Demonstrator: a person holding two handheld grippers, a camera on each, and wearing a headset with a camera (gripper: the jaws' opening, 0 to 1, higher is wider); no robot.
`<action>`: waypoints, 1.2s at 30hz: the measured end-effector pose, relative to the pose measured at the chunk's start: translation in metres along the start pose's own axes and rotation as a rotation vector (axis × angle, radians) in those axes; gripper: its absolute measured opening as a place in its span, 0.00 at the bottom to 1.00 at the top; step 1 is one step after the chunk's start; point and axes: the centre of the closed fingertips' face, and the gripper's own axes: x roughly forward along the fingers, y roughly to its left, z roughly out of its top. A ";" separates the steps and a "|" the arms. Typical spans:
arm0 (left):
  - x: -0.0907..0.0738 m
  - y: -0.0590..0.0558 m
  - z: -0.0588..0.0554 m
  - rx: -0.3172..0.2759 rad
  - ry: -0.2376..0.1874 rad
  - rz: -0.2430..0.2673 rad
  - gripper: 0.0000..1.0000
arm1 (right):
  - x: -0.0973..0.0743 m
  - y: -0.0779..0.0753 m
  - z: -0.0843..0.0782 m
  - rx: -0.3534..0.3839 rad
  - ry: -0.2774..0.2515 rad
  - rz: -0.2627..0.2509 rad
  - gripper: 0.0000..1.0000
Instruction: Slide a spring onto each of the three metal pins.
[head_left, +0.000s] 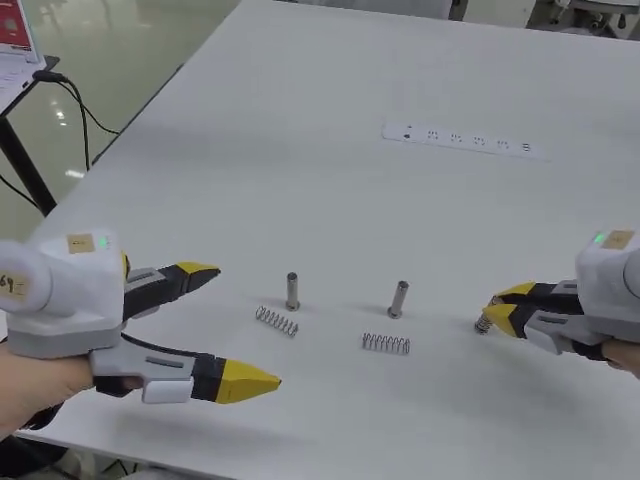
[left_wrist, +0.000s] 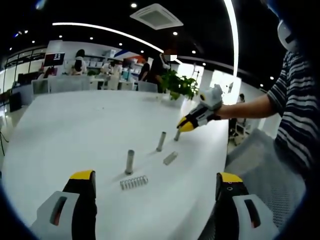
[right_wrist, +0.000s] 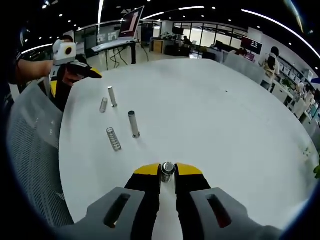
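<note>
The white counter (head_left: 330, 100) carries everything in front of you. Your left gripper (head_left: 245, 325) is held over its near left corner, the yellow-tipped jaws spread wide with nothing between them. Your right gripper (head_left: 492, 312) sits low at the right, jaws clenched on the third pin (head_left: 483, 325). From the head view that pin looks ribbed, as if coils wrap it, though it is too small to be sure.

A long white power strip (head_left: 465, 140) lies well beyond the parts, toward the far right.

Between your two grippers, the left pin (head_left: 292, 291) and the middle pin (head_left: 398, 298) stand upright on the counter, plain grey metal cylinders with bare shafts. The middle one leans slightly in the picture. Just on your side of each lies a loose spring of thin, bright wire on its side. The first spring (head_left: 277, 321) is angled below the left pin, and the second spring (head_left: 386, 343) lies nearly level below the middle pin. Neither spring touches its pin.

The right gripper view gives you what the head view cannot: the rounded metal top of the held pin, pinched squarely between the jaw tips. The left gripper view adds your striped sleeve (left_wrist: 295, 100) behind the right gripper and a green plant (left_wrist: 180, 85) past the counter's far edge
</note>
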 end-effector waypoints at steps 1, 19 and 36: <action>0.000 0.000 0.000 0.000 0.000 0.000 0.96 | 0.000 0.000 0.000 0.007 0.000 0.003 0.08; 0.002 -0.004 0.004 0.006 0.000 -0.012 0.97 | -0.020 0.001 0.025 -0.027 -0.053 -0.004 0.08; -0.003 -0.001 0.004 0.006 0.002 0.001 0.96 | -0.023 0.040 0.041 -0.156 -0.059 0.081 0.07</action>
